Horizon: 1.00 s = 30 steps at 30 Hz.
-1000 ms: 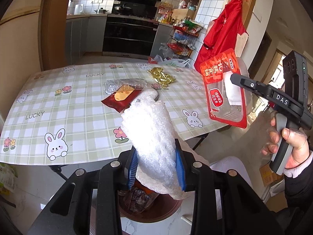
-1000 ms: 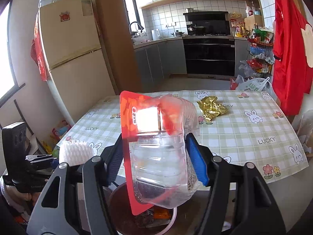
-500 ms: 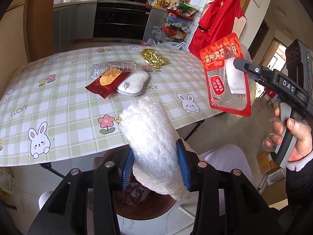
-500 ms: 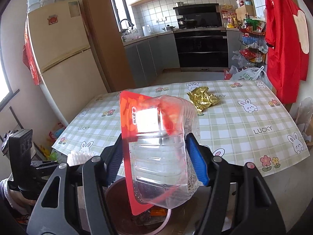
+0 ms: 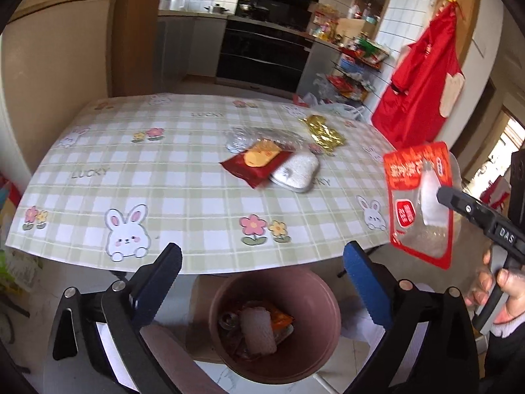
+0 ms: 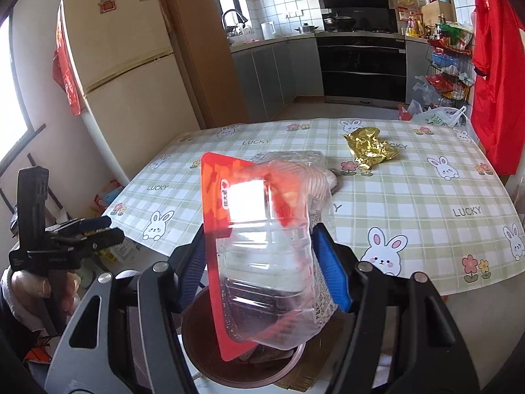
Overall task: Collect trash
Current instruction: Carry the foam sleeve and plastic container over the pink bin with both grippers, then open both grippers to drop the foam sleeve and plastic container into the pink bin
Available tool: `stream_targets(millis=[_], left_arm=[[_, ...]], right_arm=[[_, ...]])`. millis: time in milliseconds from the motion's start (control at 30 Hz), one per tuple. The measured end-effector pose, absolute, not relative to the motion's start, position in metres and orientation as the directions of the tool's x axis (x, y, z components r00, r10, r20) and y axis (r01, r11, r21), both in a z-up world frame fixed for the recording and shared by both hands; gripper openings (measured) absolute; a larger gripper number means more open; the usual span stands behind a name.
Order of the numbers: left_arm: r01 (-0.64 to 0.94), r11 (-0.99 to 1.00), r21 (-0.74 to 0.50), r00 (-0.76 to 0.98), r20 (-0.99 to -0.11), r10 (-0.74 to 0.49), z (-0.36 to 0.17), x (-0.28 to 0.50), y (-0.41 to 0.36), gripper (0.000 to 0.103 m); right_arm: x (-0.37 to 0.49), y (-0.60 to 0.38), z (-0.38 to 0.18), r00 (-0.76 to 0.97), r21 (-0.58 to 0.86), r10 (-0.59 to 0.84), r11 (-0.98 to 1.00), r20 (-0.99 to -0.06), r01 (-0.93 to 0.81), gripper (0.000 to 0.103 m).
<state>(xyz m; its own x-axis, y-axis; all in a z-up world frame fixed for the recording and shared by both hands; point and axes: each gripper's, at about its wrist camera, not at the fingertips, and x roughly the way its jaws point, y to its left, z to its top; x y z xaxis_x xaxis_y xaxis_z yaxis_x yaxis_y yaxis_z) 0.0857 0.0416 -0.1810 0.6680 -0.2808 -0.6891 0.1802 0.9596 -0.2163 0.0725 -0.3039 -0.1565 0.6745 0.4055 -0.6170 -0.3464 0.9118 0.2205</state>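
Note:
My left gripper (image 5: 262, 282) is open and empty above a brown trash bin (image 5: 315, 354) on the floor at the table's near edge. White bubble wrap (image 5: 257, 335) lies in the bin on other wrappers. My right gripper (image 6: 265, 262) is shut on a clear plastic package with a red backing card (image 6: 262, 256), held over the bin (image 6: 203, 361); it also shows in the left wrist view (image 5: 418, 203). On the table lie a red wrapper (image 5: 256, 162), a silver pouch (image 5: 295, 174), a clear tray (image 5: 242, 136) and a gold foil wrapper (image 5: 323, 134).
The table (image 5: 131, 177) has a green checked cloth with rabbits. A fridge (image 6: 121, 65) stands left, a kitchen counter and oven (image 6: 361, 62) behind. A red garment (image 5: 423, 88) hangs at the right. Bags (image 6: 436, 115) lie on the floor beyond the table.
My left gripper has opened and the bubble wrap has dropped into the bin. My right gripper still holds the plastic package over the bin.

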Motion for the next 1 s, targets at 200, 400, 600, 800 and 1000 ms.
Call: stream_targets(millis=[200,400,600,800,1000], left_arm=[[0.093,0.985,-0.143,0.735,-0.657,-0.165,-0.176,0.075,0.07,0.097],[0.074,0.986,-0.15,0.763,-0.628,-0.153,-0.175,0.064,0.087,0.097],[0.038,0.986,-0.162,0.771,-0.623,-0.133,-0.178,0.058,0.103,0.097],[0.006,0.983,-0.182,0.769,-0.628,-0.12,-0.182,0.054,0.117,0.097],[0.005,0.983,-0.183,0.76,-0.638,-0.123,-0.186,0.055,0.116,0.097]], right_arm=[[0.067,-0.267,-0.173,0.611,0.189,0.422,0.892,-0.669,-0.41,0.064],[0.061,-0.241,-0.19,0.561,0.163,0.413,0.882,-0.717,-0.442,0.065],[0.059,-0.223,-0.204,0.516,0.133,0.392,0.873,-0.762,-0.469,0.066],[0.056,-0.212,-0.221,0.463,0.109,0.369,0.861,-0.806,-0.496,0.068],[0.054,-0.21,-0.225,0.462,0.107,0.366,0.862,-0.808,-0.496,0.08]])
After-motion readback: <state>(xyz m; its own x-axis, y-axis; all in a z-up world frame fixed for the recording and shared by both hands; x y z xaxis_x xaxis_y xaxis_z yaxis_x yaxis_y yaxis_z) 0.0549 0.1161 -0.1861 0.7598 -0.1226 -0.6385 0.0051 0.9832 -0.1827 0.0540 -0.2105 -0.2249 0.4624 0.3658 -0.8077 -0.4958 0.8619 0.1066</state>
